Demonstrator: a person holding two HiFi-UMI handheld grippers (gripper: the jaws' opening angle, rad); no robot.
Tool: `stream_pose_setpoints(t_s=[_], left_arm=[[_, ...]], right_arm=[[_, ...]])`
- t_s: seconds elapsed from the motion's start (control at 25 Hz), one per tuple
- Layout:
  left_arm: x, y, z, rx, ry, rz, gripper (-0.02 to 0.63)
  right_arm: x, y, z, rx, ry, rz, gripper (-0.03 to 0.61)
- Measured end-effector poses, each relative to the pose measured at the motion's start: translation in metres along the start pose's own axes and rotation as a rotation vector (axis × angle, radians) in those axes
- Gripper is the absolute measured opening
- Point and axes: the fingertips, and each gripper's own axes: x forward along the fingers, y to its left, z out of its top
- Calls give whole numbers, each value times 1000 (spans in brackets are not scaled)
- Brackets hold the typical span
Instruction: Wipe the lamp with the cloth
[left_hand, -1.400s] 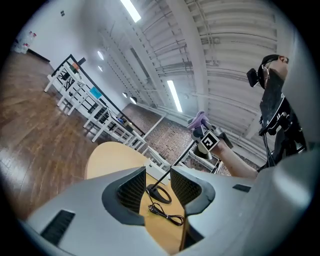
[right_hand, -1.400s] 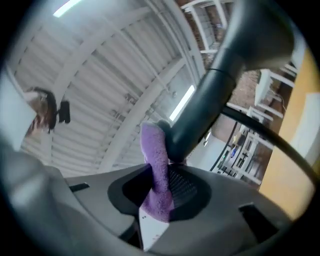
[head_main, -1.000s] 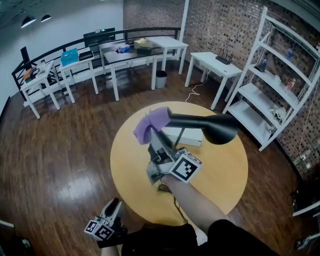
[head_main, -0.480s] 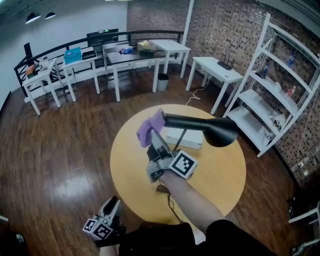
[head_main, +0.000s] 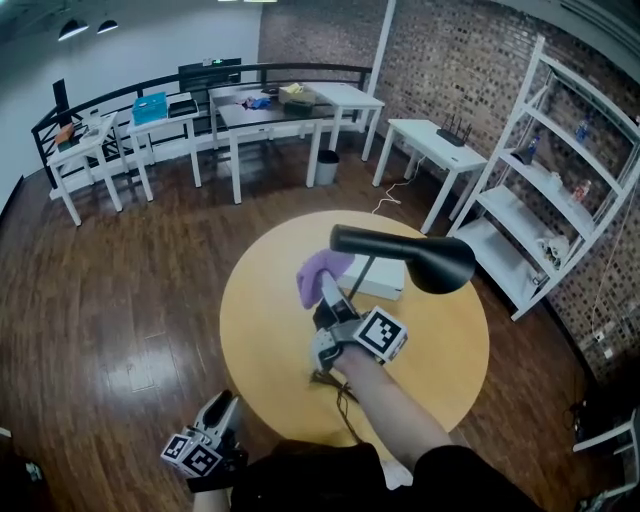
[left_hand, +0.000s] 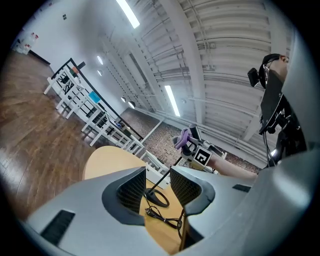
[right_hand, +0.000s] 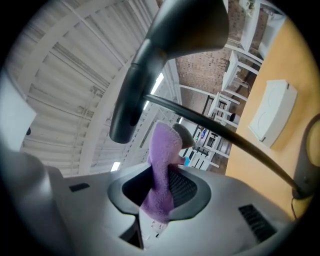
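The black lamp (head_main: 410, 258) stands on the round yellow table (head_main: 260, 340), its long shade lying level above a thin slanted stem (right_hand: 225, 134). My right gripper (head_main: 326, 288) is shut on a purple cloth (head_main: 321, 272), held just under the shade's narrow rear end and left of the stem. In the right gripper view the cloth (right_hand: 164, 160) hangs out between the pads, with the shade (right_hand: 175, 45) overhead. My left gripper (head_main: 224, 408) is low beside the table's near edge, open, holding nothing. From the left gripper view I see the lamp's ring base (left_hand: 159, 197) and its cord (left_hand: 167, 218).
A flat white box (head_main: 378, 282) lies on the table behind the lamp stem. White tables and chairs (head_main: 250, 110) stand far back on the wooden floor. A white shelf unit (head_main: 560, 190) is to the right of the table.
My right gripper has come down with the cloth, from the rear end of the lamp shade to just below it, and has rolled a little. The left gripper has stayed where it was.
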Motion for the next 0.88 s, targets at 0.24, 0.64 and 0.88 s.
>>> stream_pose_setpoints(t_s=[0.24, 0.64, 0.88], left_arm=[[1, 11, 24, 7, 21, -35, 143], [-9, 3, 6, 4, -9, -2, 143], [-11, 2, 4, 7, 3, -7, 143]], right_arm=[[9, 55, 15, -30, -78, 105, 94], [4, 38, 41, -371, -88, -4, 94], [-10, 52, 18, -505, -14, 51, 94]])
